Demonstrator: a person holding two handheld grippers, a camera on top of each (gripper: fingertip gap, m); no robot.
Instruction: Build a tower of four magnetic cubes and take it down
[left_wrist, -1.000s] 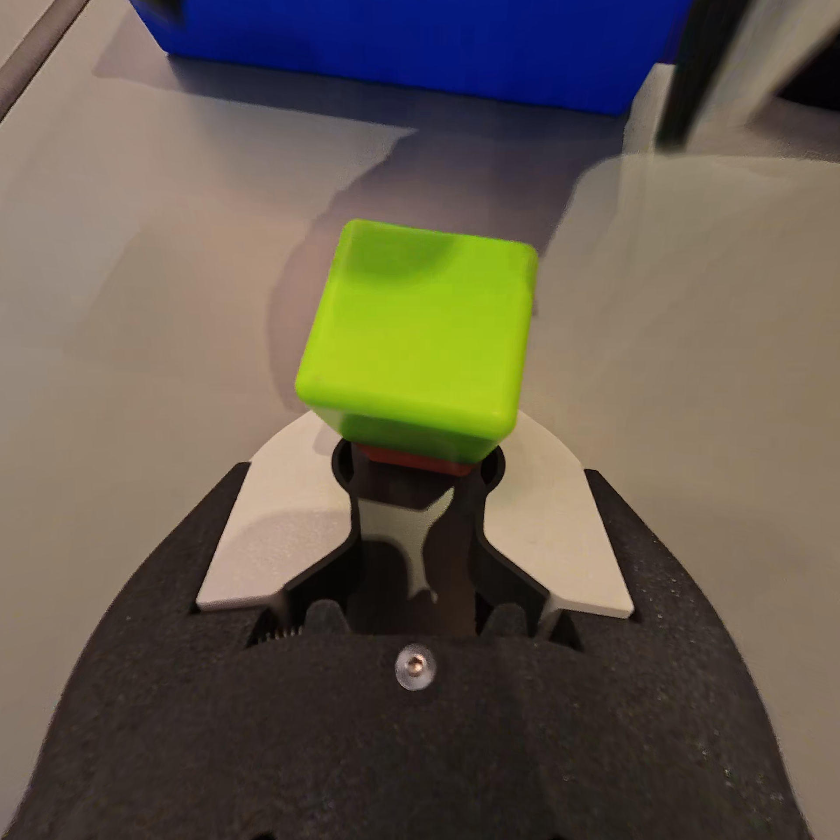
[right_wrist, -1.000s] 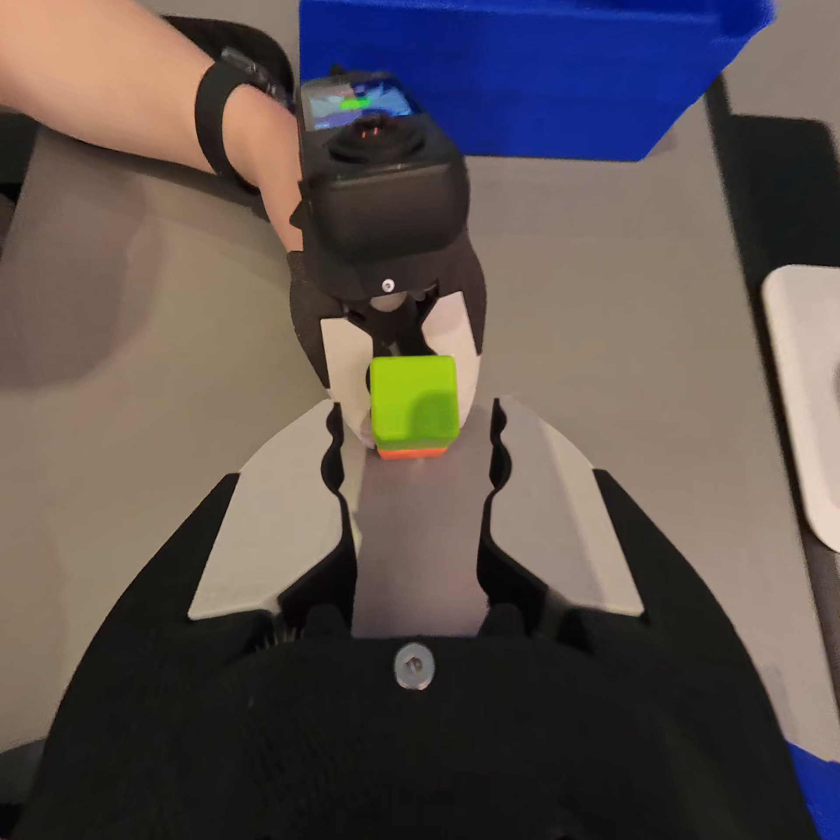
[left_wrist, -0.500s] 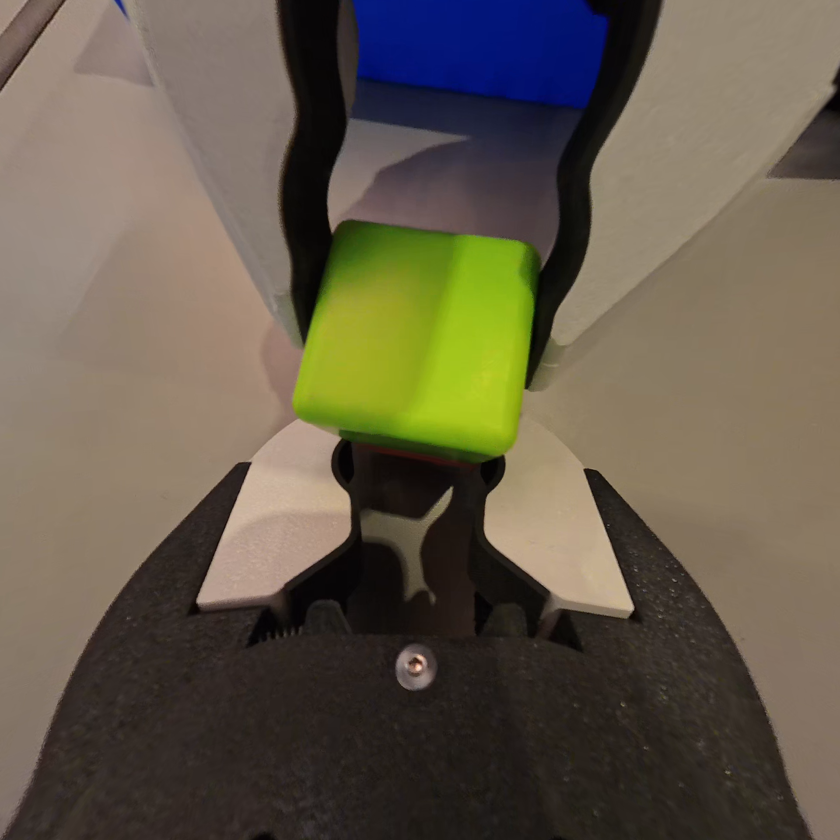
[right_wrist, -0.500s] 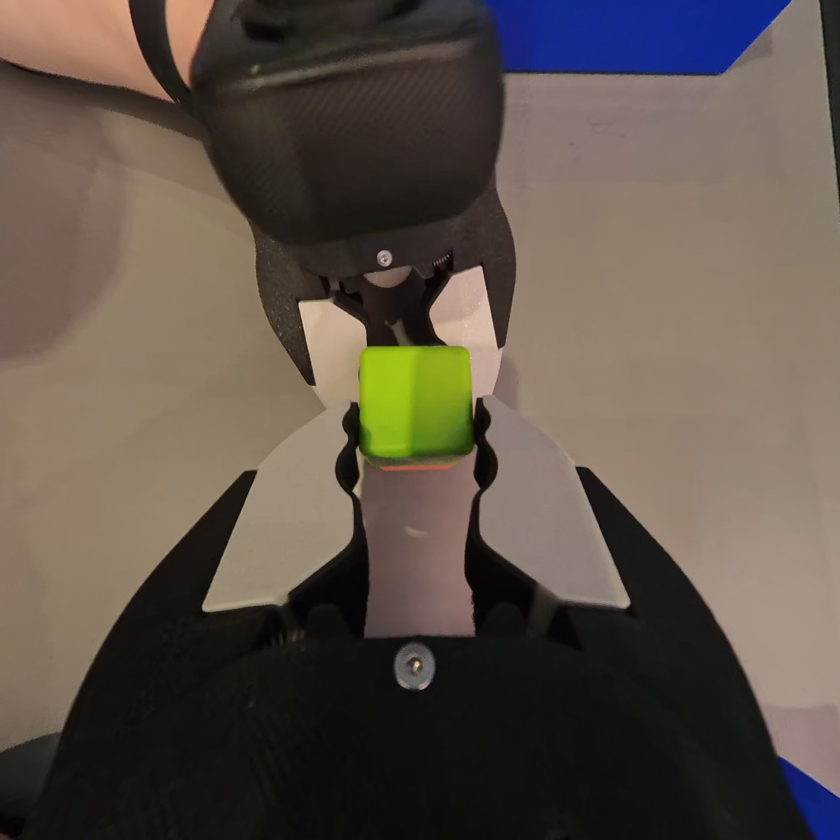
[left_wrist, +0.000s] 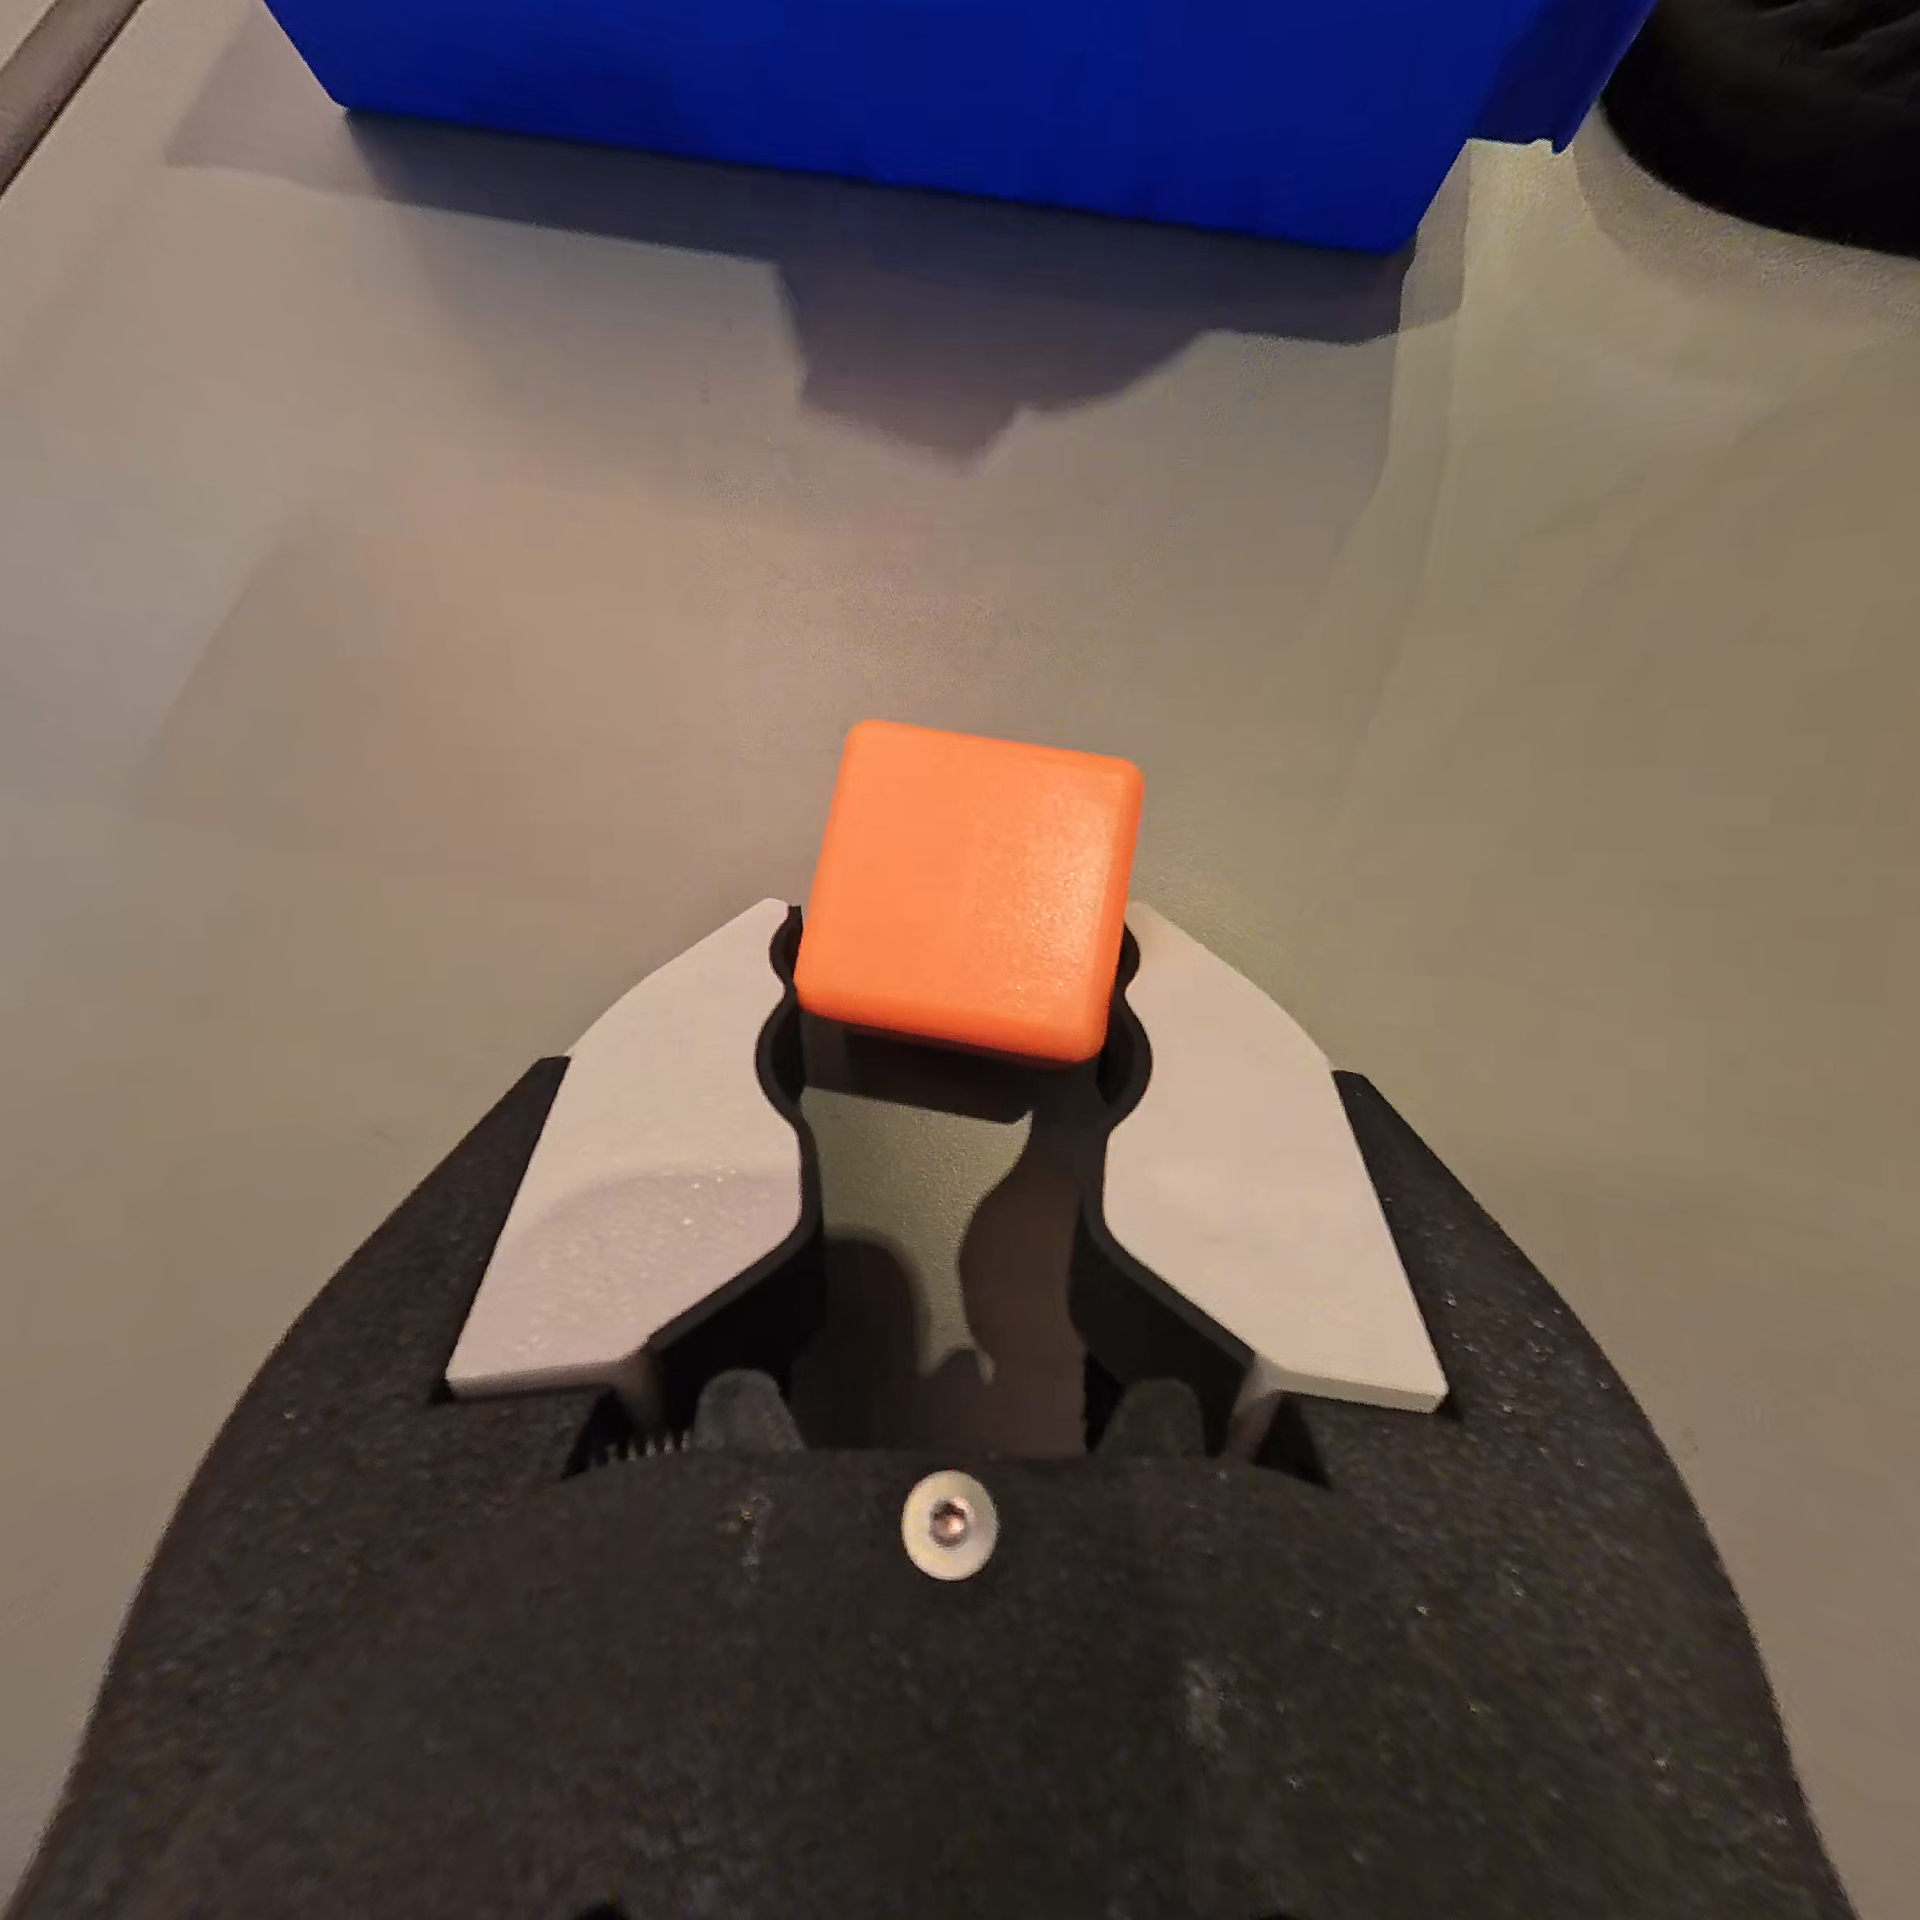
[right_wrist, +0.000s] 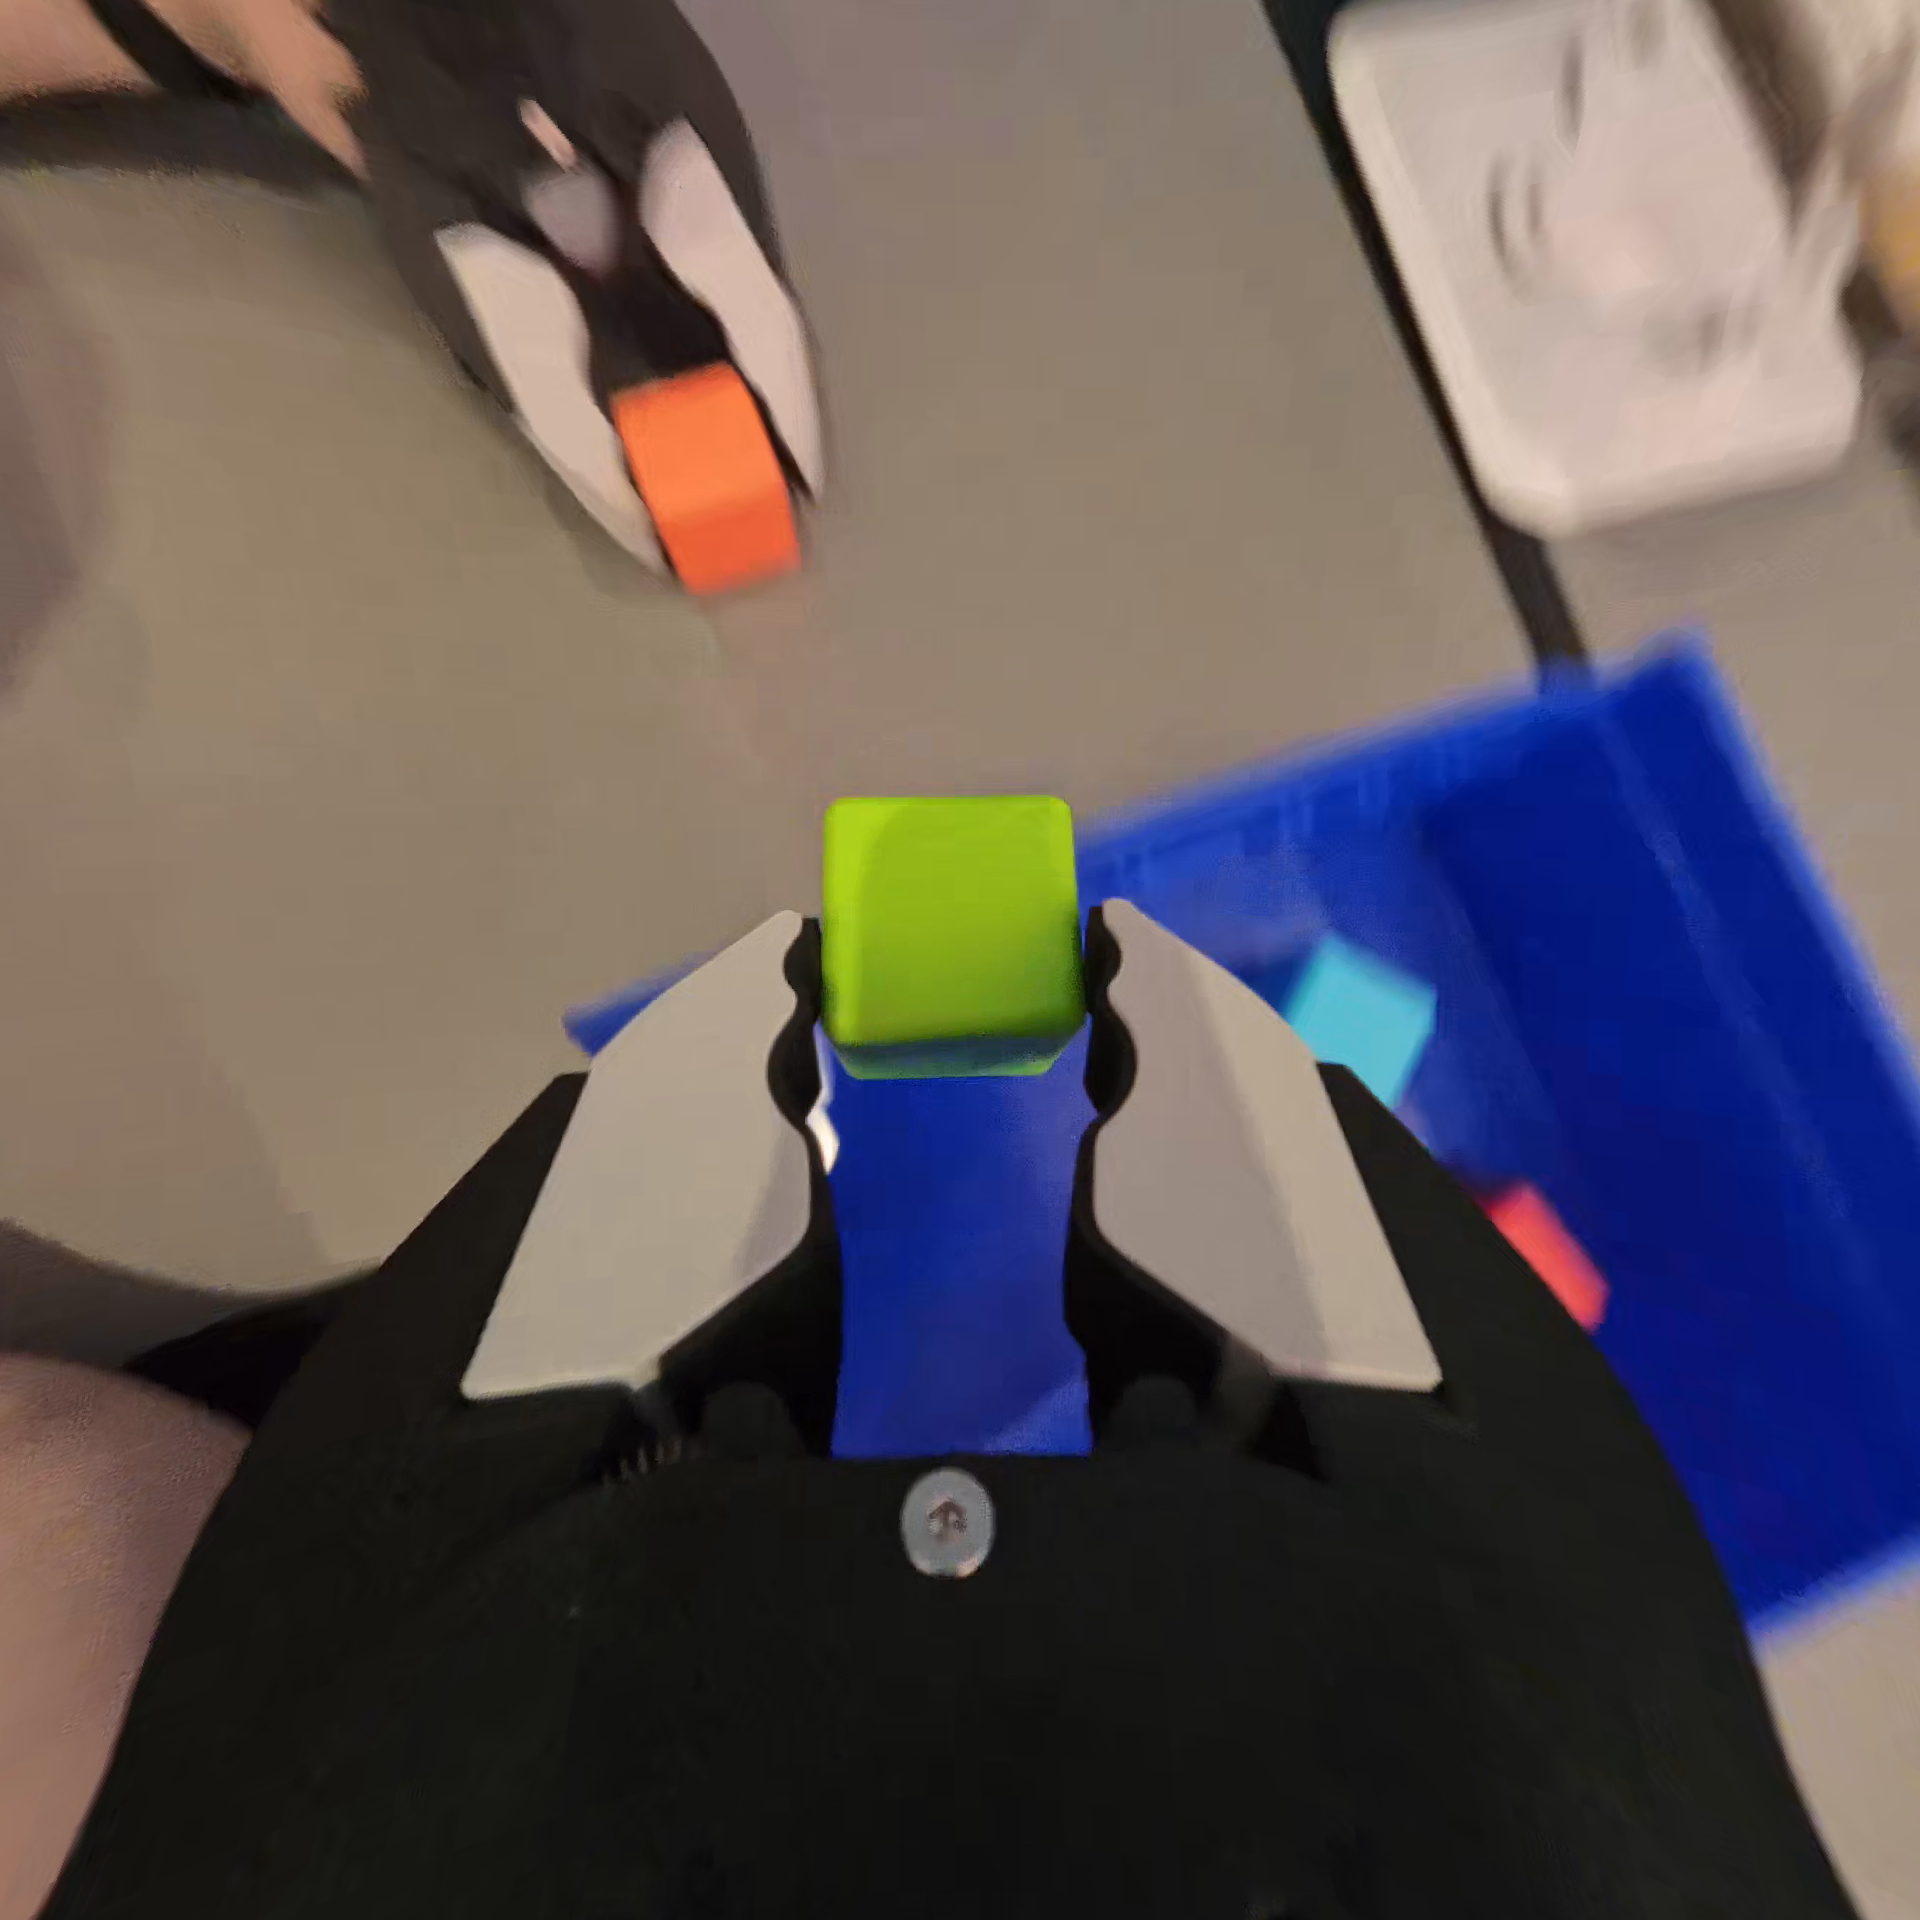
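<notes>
The right gripper (right_wrist: 951, 935) had its smooth grey fingers (right_wrist: 675, 1132) pinched on the glossy green cube (right_wrist: 951, 920), rounded edges and all, held over the near corner of the blue plastic bin (right_wrist: 1683, 1039). Inside the bin sat a cyan cube (right_wrist: 1356, 1013) and a red cube (right_wrist: 1543, 1252), both blurry. Farther off, the left gripper (left_wrist: 961, 935) was clamped on the matte orange cube (left_wrist: 966, 894) above the plain grey desk (left_wrist: 416, 623).
</notes>
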